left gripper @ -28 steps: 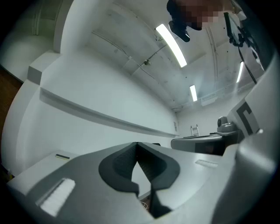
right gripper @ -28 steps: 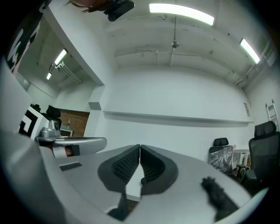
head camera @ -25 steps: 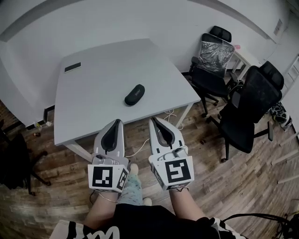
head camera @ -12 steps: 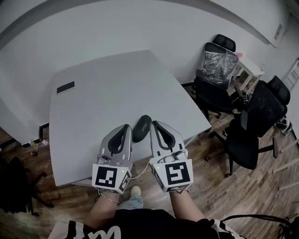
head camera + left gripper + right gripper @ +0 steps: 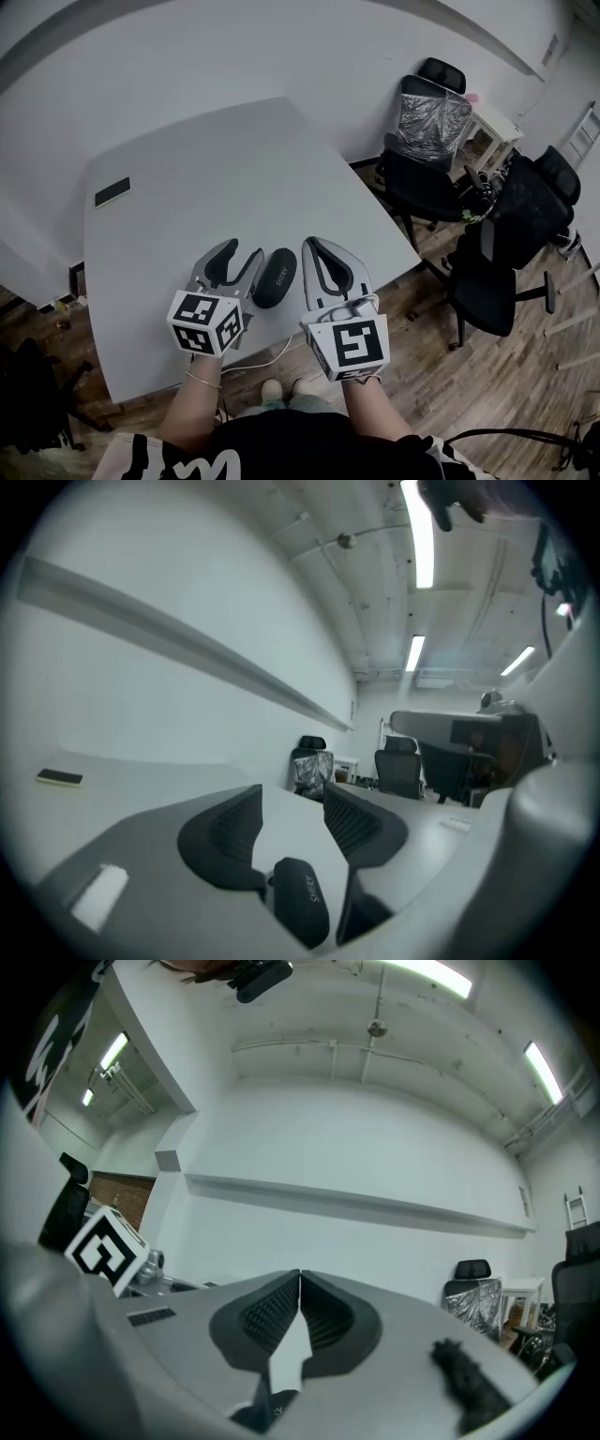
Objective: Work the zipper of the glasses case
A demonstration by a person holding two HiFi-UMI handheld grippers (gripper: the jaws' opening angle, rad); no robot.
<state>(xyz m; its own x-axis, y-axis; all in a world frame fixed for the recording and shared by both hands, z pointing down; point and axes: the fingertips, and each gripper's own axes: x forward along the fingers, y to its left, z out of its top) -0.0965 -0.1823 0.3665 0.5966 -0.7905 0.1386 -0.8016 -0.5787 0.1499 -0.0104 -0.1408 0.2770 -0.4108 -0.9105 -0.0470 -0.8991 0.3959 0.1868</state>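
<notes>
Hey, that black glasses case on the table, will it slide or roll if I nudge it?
The glasses case looks rounded and long, so it may rock sideways. The table looks smooth, so it would likely slide easily. It seems to hold a firm shape, so probably stiff.

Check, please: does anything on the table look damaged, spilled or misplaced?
Nothing stands out. The glasses case lies whole and flat on the table near its front edge; a small dark flat object lies by the far left edge.
</notes>
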